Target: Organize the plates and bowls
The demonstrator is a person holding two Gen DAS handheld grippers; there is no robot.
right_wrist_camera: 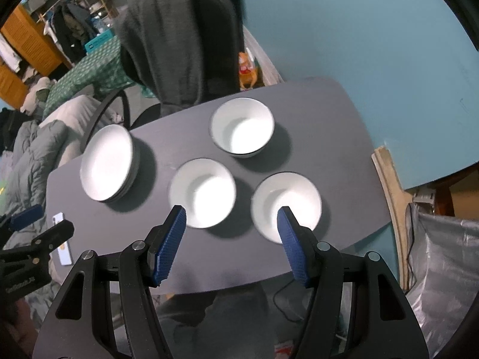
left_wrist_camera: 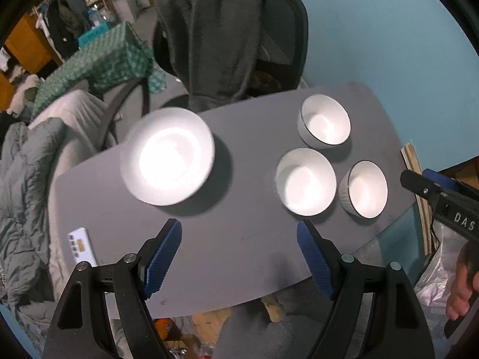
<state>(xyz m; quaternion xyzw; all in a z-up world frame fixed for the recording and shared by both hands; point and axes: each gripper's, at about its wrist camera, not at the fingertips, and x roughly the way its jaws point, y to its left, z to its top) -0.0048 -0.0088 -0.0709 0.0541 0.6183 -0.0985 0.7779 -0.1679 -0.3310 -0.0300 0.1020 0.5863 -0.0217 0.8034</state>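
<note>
1. A grey table [left_wrist_camera: 239, 254] holds 4 white dishes: a stack of plates [left_wrist_camera: 167, 155] at the left and 3 bowls grouped at the right.
2. In the right wrist view the plate stack [right_wrist_camera: 106, 164] shows several rims one on another, sitting near the table's left edge.
3. Far bowl [left_wrist_camera: 324, 122] has a thin dark rim and stands nearest the chair [left_wrist_camera: 278, 30]; a dark grey garment [left_wrist_camera: 209, 36] hangs over the chair back.
4. Middle bowl [left_wrist_camera: 305, 181] and the right bowl [left_wrist_camera: 363, 193] sit just beside each other; whether they touch cannot be told.
5. Left gripper [left_wrist_camera: 239, 233]: blue pads spread wide, nothing between them, above bare table in front of the dishes.
6. Right gripper [right_wrist_camera: 232, 218]: pads spread, nothing pinched, above the gap between the middle bowl [right_wrist_camera: 202, 193] and the right bowl [right_wrist_camera: 286, 206]; far bowl [right_wrist_camera: 242, 128] lies beyond.
7. A small white device [left_wrist_camera: 81, 246] lies at the table's near left edge.
8. A hand [left_wrist_camera: 462, 287] grips the right gripper's handle at the right edge of the left wrist view.
</note>
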